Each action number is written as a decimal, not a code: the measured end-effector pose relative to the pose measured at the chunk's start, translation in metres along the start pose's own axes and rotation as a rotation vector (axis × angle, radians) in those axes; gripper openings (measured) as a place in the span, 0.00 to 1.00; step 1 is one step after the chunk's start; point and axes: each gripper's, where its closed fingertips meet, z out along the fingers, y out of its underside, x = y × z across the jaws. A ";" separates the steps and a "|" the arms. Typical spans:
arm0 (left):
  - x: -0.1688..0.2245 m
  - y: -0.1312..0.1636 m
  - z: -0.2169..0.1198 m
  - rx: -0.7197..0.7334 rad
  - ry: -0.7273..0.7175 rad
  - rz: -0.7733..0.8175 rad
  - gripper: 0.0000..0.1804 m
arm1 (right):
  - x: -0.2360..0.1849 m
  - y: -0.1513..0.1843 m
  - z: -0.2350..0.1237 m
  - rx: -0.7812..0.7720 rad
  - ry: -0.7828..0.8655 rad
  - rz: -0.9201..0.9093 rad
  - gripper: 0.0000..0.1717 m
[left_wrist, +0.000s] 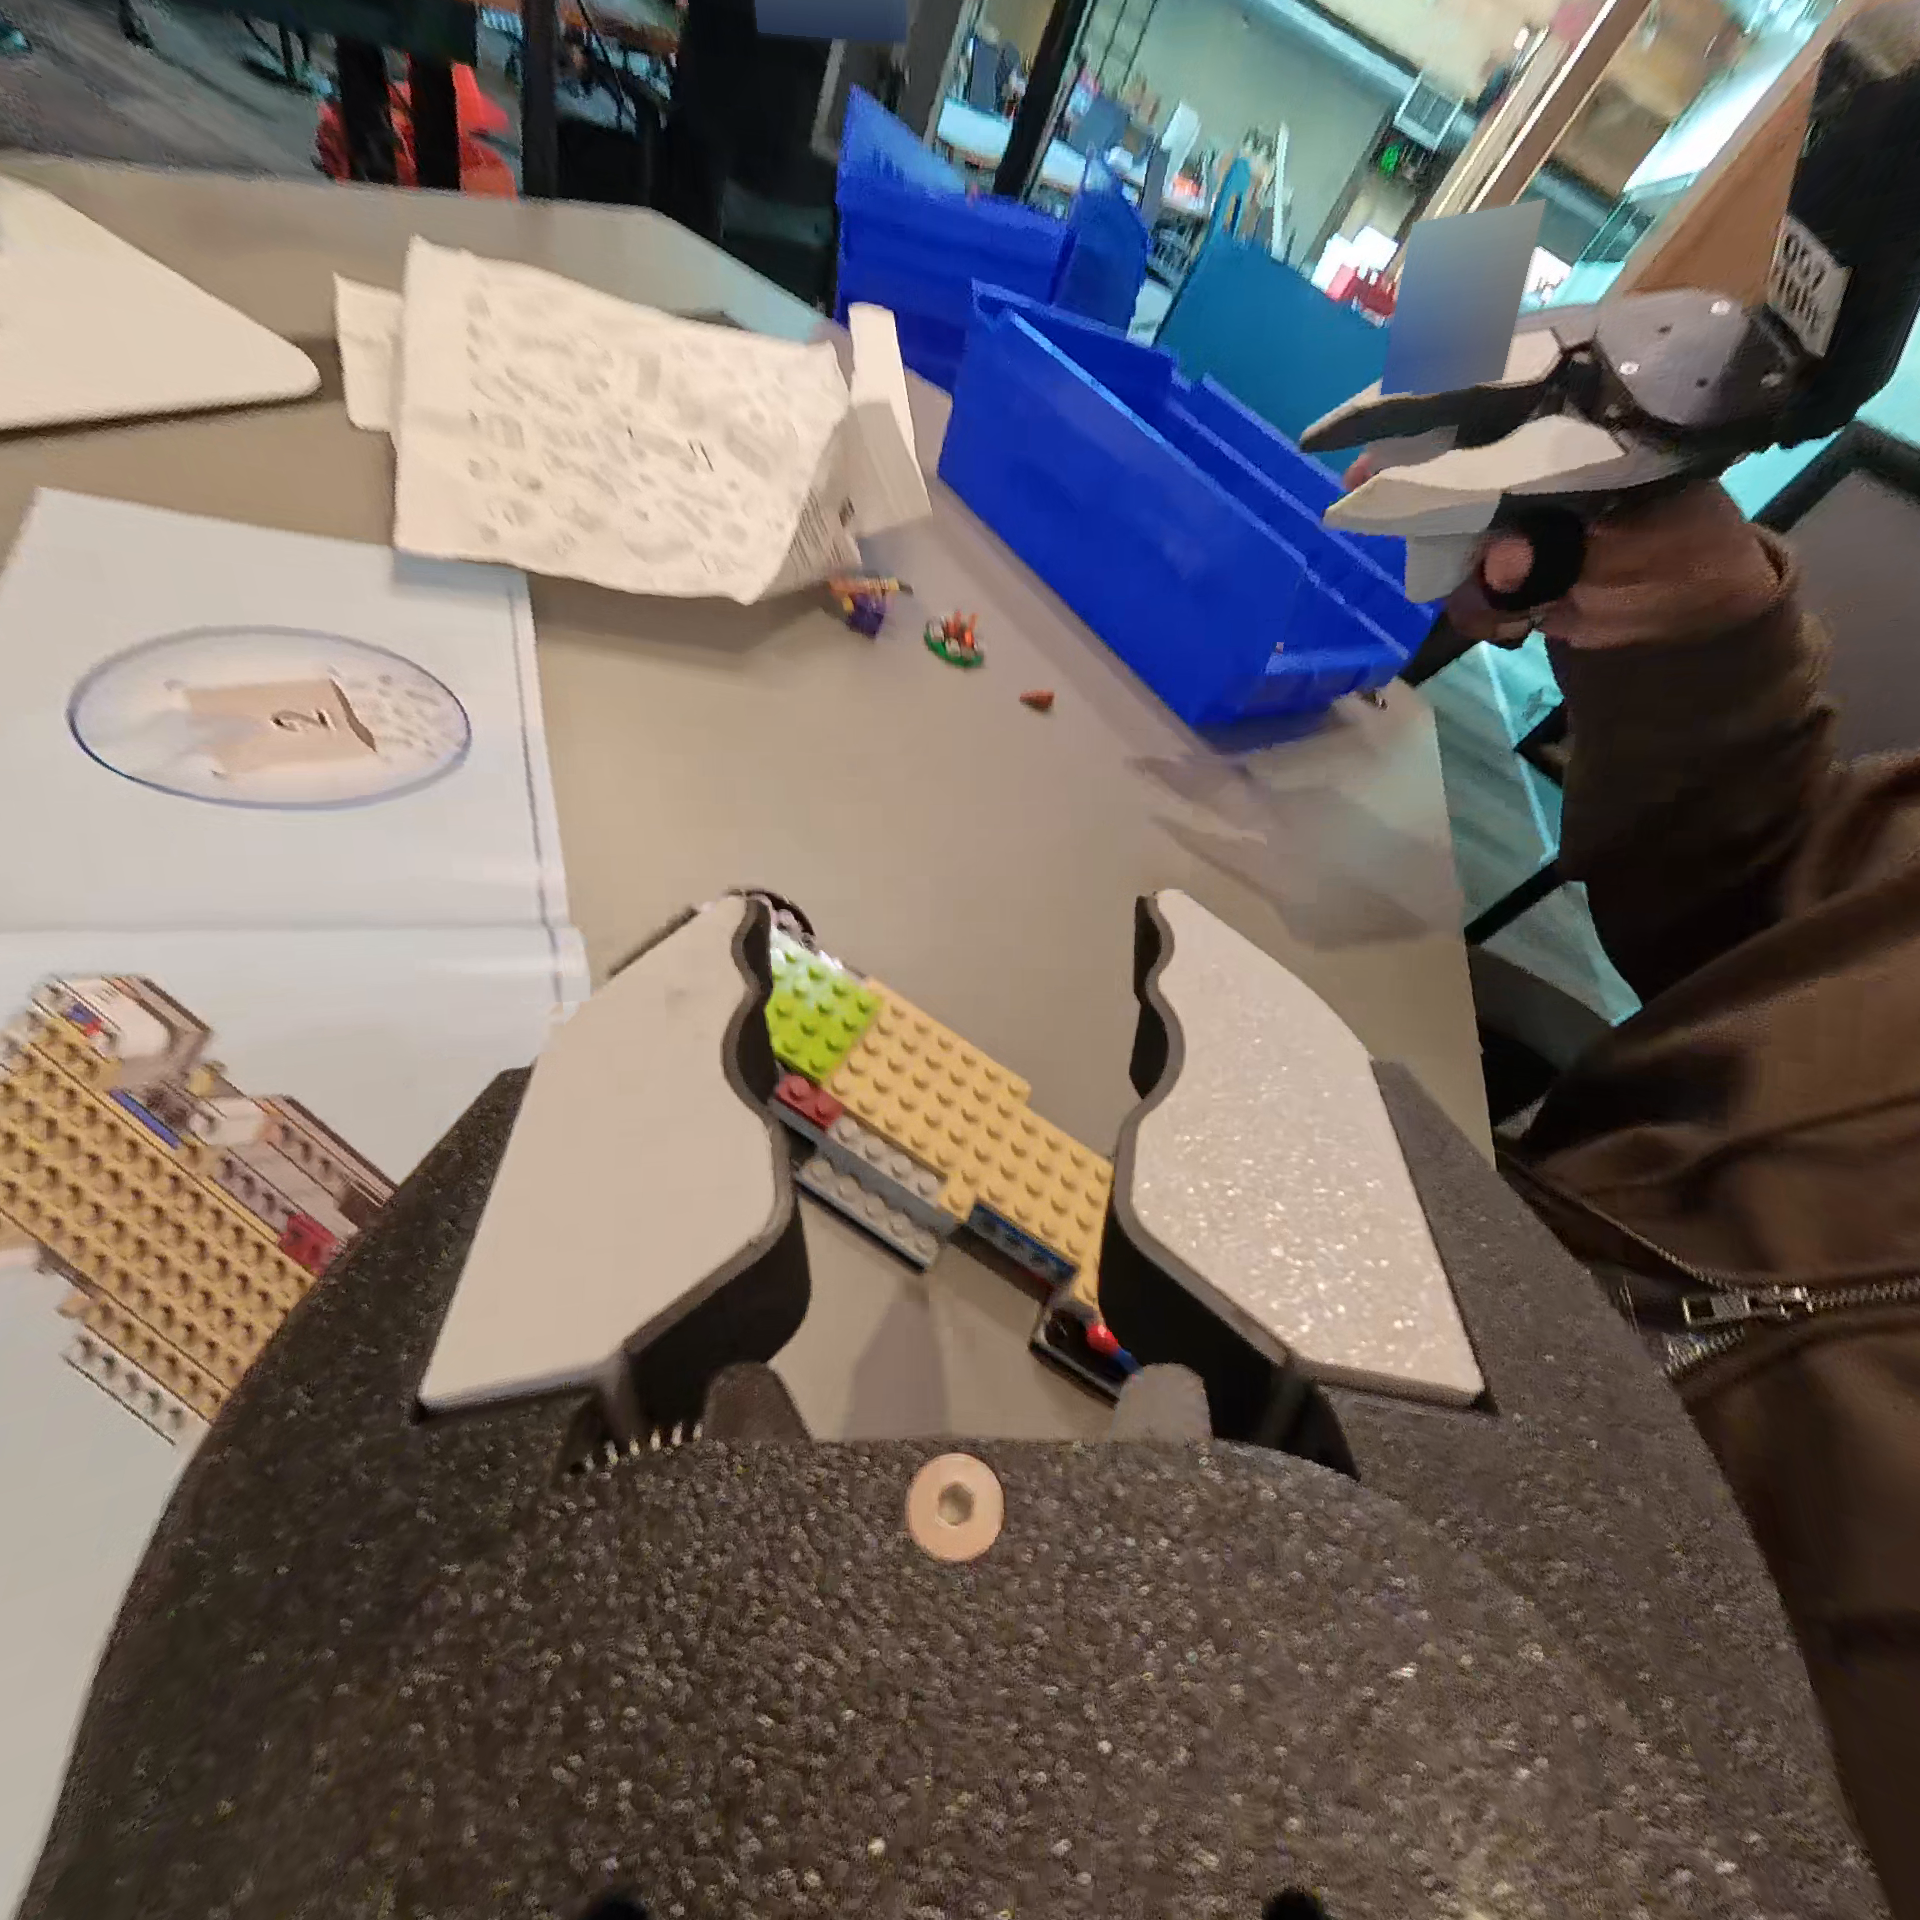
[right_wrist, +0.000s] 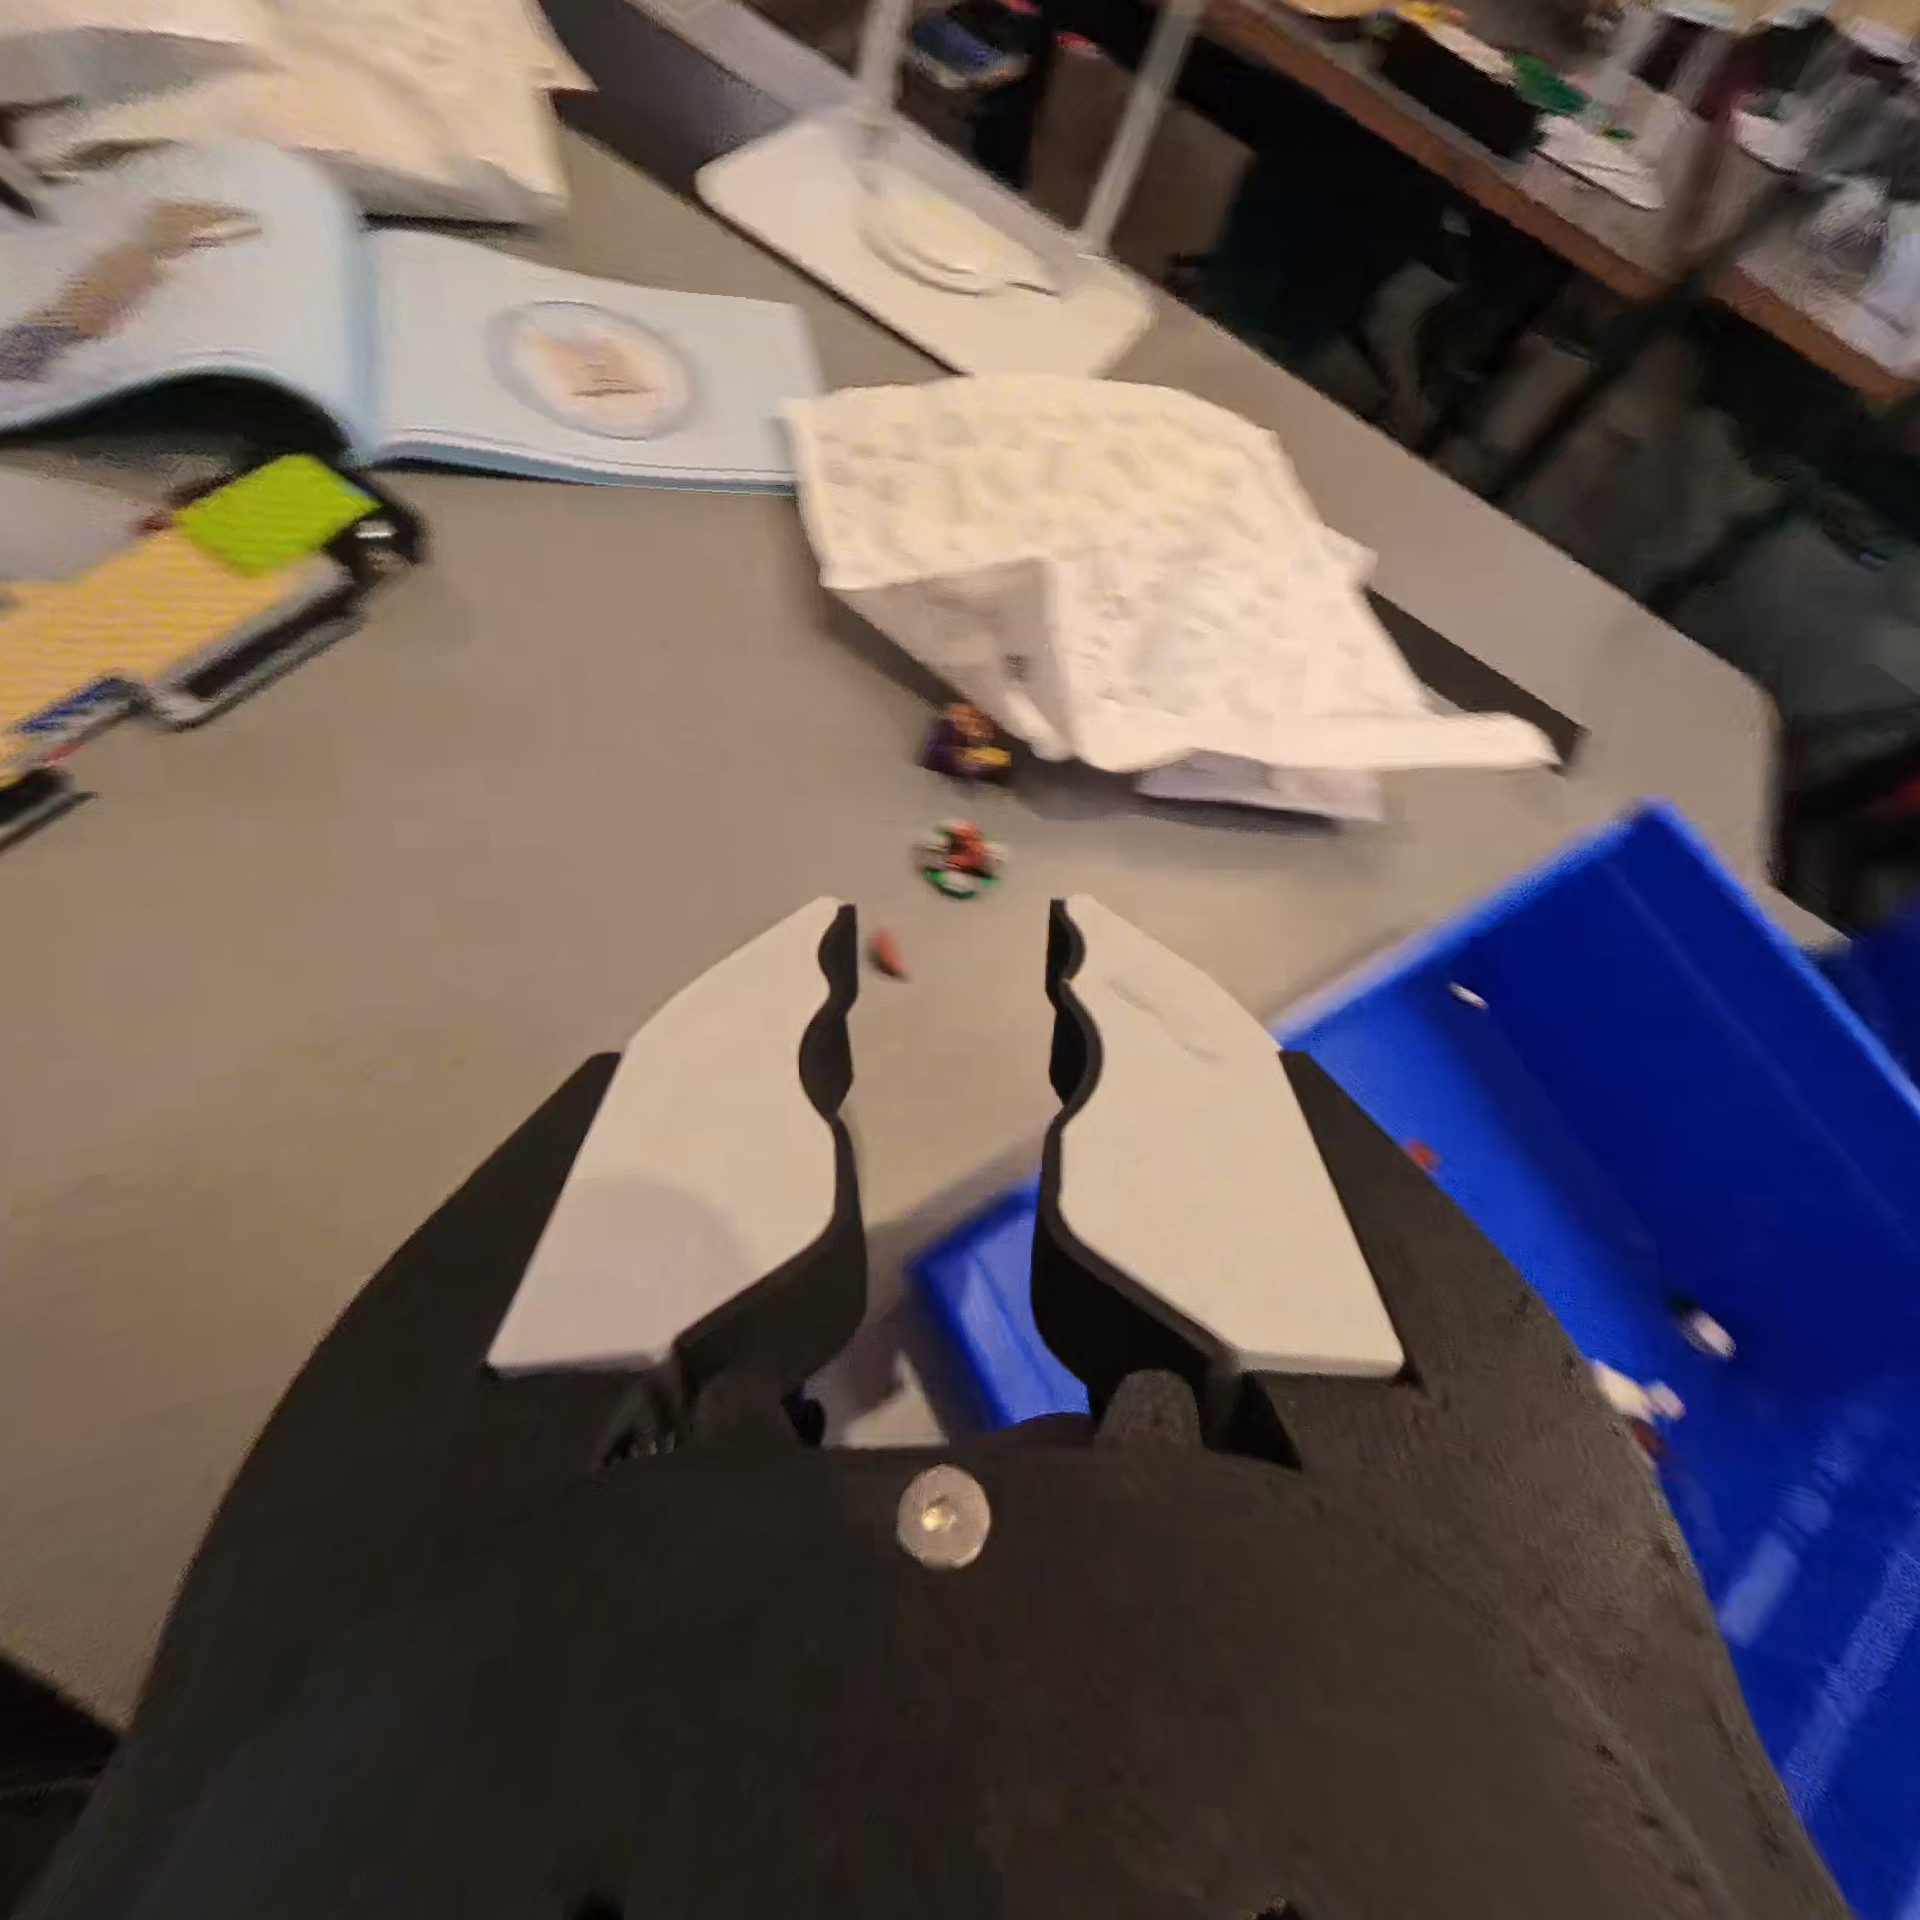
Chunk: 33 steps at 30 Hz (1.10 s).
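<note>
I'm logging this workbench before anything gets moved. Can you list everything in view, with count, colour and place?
brick build: one, tan plates with lime-green, red, grey and blue parts, on the table between the left gripper's fingers, by its left finger.
instruction booklet: one, pale blue, open, left of the build.
paper sheets: a few, white, crumpled, far side.
blue bins: at least two, right edge of the table.
small brick pieces: three, purple, green-and-red, and brown, near the paper.
white base plate: one, far corner.
table: one, grey.
left gripper: open.
right gripper: open, above the table beside the bins.
</note>
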 end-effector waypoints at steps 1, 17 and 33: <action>0.004 0.008 0.000 -0.021 -0.002 -0.006 0.37 | -0.029 -0.003 0.011 0.006 -0.097 -0.032 0.20; 0.055 0.117 0.001 -0.484 0.018 0.147 0.36 | -0.259 0.018 0.098 -0.068 -0.833 -0.336 0.28; 0.055 0.094 0.018 -0.403 0.028 0.329 0.27 | -0.247 0.004 0.093 -0.028 -0.968 -0.256 0.21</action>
